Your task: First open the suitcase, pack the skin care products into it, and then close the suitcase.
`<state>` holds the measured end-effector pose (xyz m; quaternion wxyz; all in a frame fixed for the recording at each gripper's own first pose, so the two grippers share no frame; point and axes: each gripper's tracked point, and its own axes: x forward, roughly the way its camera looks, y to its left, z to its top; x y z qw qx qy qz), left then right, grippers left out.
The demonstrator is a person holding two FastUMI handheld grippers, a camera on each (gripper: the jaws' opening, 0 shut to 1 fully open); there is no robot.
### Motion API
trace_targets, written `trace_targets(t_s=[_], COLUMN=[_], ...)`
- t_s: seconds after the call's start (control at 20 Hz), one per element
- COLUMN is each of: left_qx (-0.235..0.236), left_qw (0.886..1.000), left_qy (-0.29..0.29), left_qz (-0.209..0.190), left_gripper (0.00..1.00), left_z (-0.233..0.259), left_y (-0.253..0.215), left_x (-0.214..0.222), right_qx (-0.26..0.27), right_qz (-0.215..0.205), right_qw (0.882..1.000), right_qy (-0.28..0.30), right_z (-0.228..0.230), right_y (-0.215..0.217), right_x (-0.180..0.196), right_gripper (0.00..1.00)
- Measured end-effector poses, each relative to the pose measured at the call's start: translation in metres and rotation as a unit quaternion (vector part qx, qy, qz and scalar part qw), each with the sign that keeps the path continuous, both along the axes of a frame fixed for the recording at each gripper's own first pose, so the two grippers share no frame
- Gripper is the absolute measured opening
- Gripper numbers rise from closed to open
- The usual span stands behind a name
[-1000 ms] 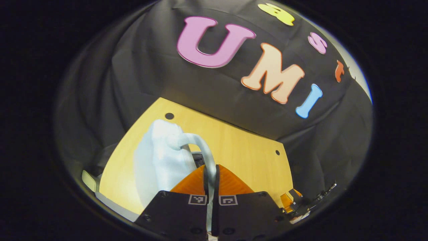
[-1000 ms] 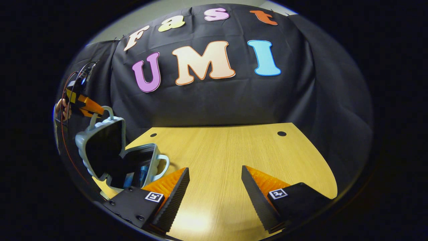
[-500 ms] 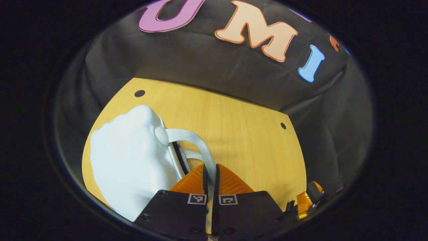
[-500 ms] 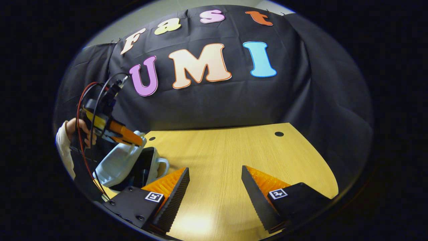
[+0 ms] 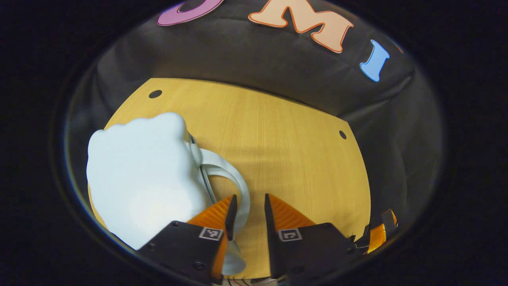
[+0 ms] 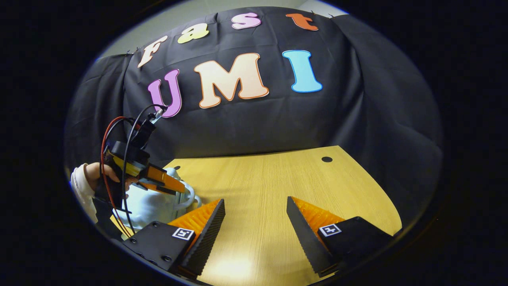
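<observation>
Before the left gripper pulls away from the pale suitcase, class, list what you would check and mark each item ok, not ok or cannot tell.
1. Suitcase lid down on its base: ok, no open gap shows in the left gripper view.
2. Left gripper released: ok, its fingers stand apart.
3. Handle free of the fingers: cannot tell, it lies between them against one pad.
4. Latch fastened: cannot tell.
5. Right gripper out of the way: ok, open and empty over the table.
6. Products packed: cannot tell, the closed lid hides the inside.
</observation>
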<state>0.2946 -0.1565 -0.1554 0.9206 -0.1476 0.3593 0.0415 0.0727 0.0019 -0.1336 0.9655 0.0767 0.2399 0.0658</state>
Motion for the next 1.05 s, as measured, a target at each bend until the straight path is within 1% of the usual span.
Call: trace_targets(t_s=[0.1,0.15,0.2,0.25,0.3,0.45,0.6,0.85,1.05], left_qx=[0.014,0.027,0.041,0.054,0.065,0.093,0.112,0.114,0.124], left_qw=[1.0,0.999,0.997,0.995,0.993,0.987,0.984,0.984,0.982], left_qy=[-0.025,-0.04,-0.059,-0.077,-0.094,-0.129,-0.139,-0.126,-0.12], left_qz=[-0.01,-0.014,-0.016,-0.018,-0.021,-0.019,-0.024,-0.057,-0.075], left_gripper=[0.75,0.83,0.85,0.92,0.96,0.97,0.96,0.96,0.96], left_z=[0.013,0.019,0.026,0.033,0.042,0.052,0.051,0.037,0.036], left_y=[-0.008,-0.008,-0.01,-0.013,-0.015,-0.02,-0.029,-0.051,-0.056], left_x=[-0.007,-0.012,-0.016,-0.019,-0.027,-0.045,-0.057,-0.065,-0.066], right_qx=[0.013,0.018,0.018,0.016,0.014,0.02,0.016,0.01,0.012], right_qz=[0.001,0.003,0.003,0.004,0.003,-0.005,-0.016,-0.034,-0.055], right_qw=[1.0,1.0,1.0,1.0,1.0,1.0,1.0,0.999,0.998], right_qy=[-0.009,-0.014,-0.017,-0.016,-0.015,-0.017,-0.019,-0.021,-0.024], right_z=[0.007,0.011,0.012,0.012,0.012,0.019,0.02,0.024,0.028], right_y=[0.007,0.01,0.012,0.012,0.012,0.008,0.0,-0.012,-0.019], right_x=[0.001,0.001,0.001,0.001,0.0,-0.004,-0.01,-0.017,-0.025], right_gripper=[0.98,0.98,0.98,0.98,0.98,0.98,0.98,0.98,0.98])
